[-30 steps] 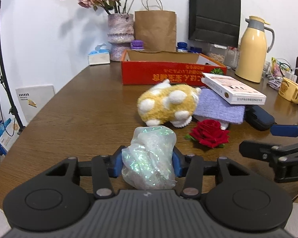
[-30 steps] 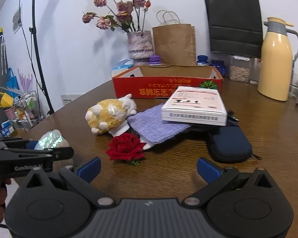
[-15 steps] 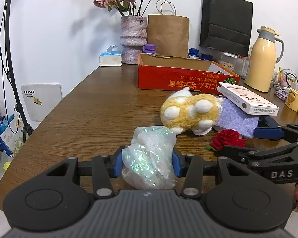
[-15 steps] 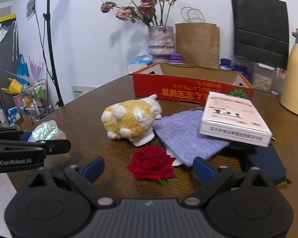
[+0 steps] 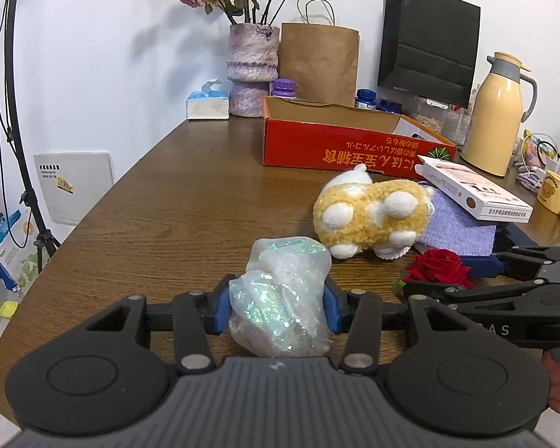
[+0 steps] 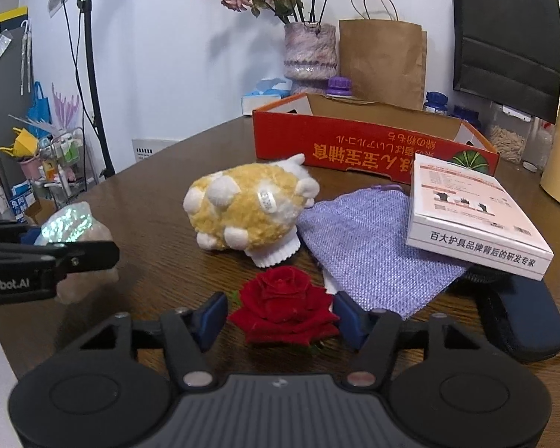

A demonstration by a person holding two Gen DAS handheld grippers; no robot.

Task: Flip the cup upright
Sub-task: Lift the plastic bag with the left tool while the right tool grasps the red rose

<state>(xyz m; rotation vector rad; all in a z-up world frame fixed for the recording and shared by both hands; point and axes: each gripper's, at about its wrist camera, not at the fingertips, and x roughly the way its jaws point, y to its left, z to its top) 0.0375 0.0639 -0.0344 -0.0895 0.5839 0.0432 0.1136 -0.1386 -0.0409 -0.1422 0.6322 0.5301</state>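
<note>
The cup (image 5: 283, 291) is a crumpled, translucent, iridescent thing. It is pinched between the blue pads of my left gripper (image 5: 276, 306), which is shut on it low over the table's near edge. I cannot tell which way its mouth faces. The right wrist view shows the same cup (image 6: 69, 224) at the far left, in the left gripper (image 6: 74, 257). My right gripper (image 6: 280, 317) is closing its jaws around a red rose (image 6: 283, 306) that lies on the table. The pads stand close at either side of the rose and do not visibly press it. In the left wrist view the right gripper (image 5: 440, 274) reaches in from the right.
A yellow-and-white plush toy (image 6: 242, 209) lies just beyond the rose, beside a purple cloth (image 6: 366, 239), a white box (image 6: 470, 209) and a dark pouch (image 6: 522, 317). A red carton (image 5: 339, 145), vase (image 5: 252, 71), thermos (image 5: 498, 112) and yellow mug (image 5: 556, 194) stand farther back.
The right gripper has moved left and forward to the rose, and its jaws have narrowed from wide open to either side of the flower. The left gripper has drifted slightly left, still holding the cup.
</note>
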